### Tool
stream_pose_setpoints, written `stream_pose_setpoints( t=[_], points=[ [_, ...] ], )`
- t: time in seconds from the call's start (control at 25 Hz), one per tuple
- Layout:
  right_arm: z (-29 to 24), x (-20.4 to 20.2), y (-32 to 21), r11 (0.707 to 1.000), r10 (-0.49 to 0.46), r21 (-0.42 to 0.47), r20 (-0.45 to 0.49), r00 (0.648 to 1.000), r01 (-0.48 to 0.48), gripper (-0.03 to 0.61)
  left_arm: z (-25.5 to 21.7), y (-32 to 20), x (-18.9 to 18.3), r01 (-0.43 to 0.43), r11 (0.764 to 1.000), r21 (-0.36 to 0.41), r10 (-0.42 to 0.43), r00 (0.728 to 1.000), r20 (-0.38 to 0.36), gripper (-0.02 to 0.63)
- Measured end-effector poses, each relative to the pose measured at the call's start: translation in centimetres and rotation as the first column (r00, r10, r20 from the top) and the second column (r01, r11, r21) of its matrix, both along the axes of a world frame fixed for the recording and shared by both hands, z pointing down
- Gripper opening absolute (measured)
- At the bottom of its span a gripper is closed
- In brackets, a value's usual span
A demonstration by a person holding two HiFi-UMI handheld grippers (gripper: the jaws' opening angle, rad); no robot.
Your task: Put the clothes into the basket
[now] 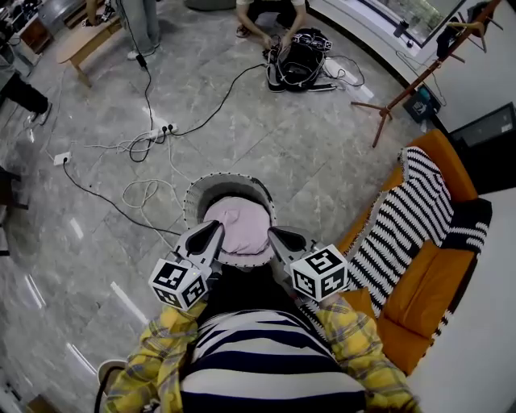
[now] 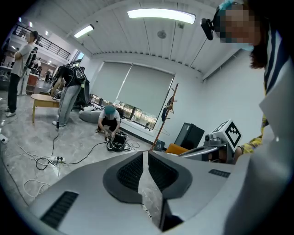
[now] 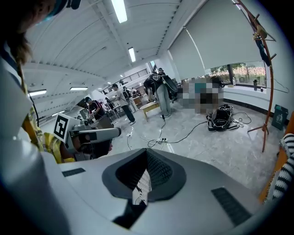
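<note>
- The left gripper is clenched: its jaws meet at the tips with only a sliver of floor showing behind them, and nothing sits between them.
- The right gripper is clenched too, pads pressed together on nothing.
- Both grippers are held side by side in front of the person's striped top, their tips pointing toward the near rim of the basket.
- The basket stands on the grey marble floor, just beyond the grippers.
- A pink garment lies bundled inside the basket and fills most of its opening.
- A black-and-white striped garment is draped over the orange sofa at the right, well apart from the basket.
- A black garment lies on the sofa's far right edge, touching the striped one.
- A dark mass shows between the grippers and the striped top (whether it is loose cloth or the person's own clothing cannot be told).
- Far across the floor a power strip lies among loose cables, left of centre.
- A crouching person bends over a black bag at the far side.
- A wooden coat stand stands at the far right.
</note>
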State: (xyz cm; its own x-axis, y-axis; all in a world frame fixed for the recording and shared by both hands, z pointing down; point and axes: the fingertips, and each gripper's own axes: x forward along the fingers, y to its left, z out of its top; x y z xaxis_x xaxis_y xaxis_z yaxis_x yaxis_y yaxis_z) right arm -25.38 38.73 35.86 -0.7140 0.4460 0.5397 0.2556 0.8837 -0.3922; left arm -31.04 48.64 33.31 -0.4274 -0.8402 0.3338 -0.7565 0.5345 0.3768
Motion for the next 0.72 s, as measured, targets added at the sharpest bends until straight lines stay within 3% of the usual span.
stream_pose_setpoints(
  t=[0.72],
  points=[
    [-0.22, -0.26, -0.23, 1.0, 0.014, -0.011, 0.002, 1.0, -0.014, 0.025, 0.11, -0.64, 0.23, -0.008, 1.0, -0.02, 0.008, 1.0, -0.013, 0.046]
  ],
)
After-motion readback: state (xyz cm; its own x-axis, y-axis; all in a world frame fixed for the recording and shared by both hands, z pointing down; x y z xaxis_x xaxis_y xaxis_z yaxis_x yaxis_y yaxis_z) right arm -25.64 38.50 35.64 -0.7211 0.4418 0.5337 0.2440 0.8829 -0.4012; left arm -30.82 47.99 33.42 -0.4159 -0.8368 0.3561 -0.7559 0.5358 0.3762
